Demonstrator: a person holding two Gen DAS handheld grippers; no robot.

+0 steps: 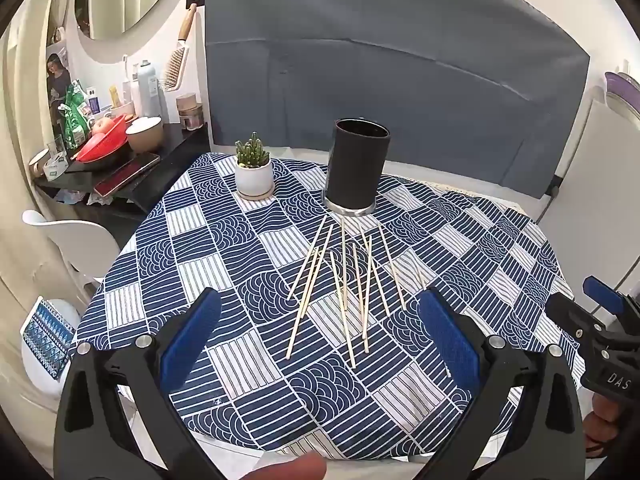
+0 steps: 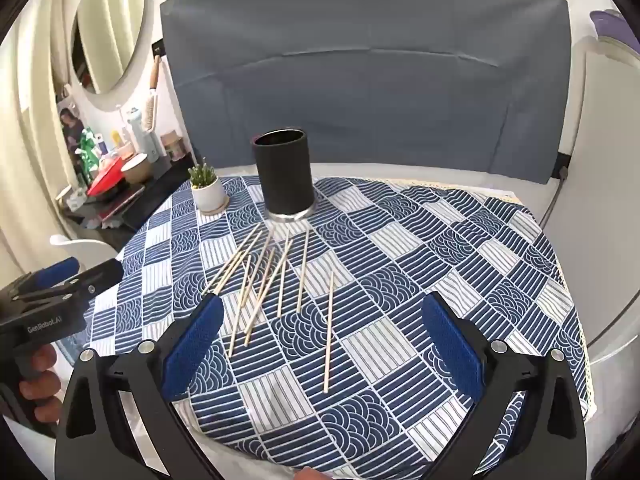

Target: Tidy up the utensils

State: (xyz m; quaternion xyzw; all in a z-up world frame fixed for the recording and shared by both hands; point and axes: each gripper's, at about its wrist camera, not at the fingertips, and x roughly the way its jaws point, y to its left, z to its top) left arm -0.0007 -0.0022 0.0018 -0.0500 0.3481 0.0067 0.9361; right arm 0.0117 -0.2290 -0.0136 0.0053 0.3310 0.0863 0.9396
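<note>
I had both grippers wide open, and nothing was in them. My left gripper [image 1: 318,344] hung above the near edge of the table, tipped down toward the sticks. My right gripper [image 2: 322,346] did the same on the other side.

The chopsticks [image 1: 344,288] lay loose on the blue and white tablecloth [image 1: 240,360], in front of both tools. They fanned out from the foot of the black holder [image 1: 356,168], which stood upright behind them with its mouth open at the top. Most of the sticks pointed their long way from me toward the holder, so their near ends faced my grippers. Some of them crossed over each other.

One chopstick [image 2: 329,332] lay by itself, off to the right of the bunch. In the right view it sat almost straight between my open fingers, so I think the right gripper was the nearer one for it. The bunch lay right ahead of the left gripper.

I think I would have to turn the fingers to close across a stick, not along it. The crossed sticks could come up together or roll away.

A small cactus pot [image 1: 254,176] stood to the left of the holder, well away from the sticks. Nothing stood between my grippers and the sticks.
</note>
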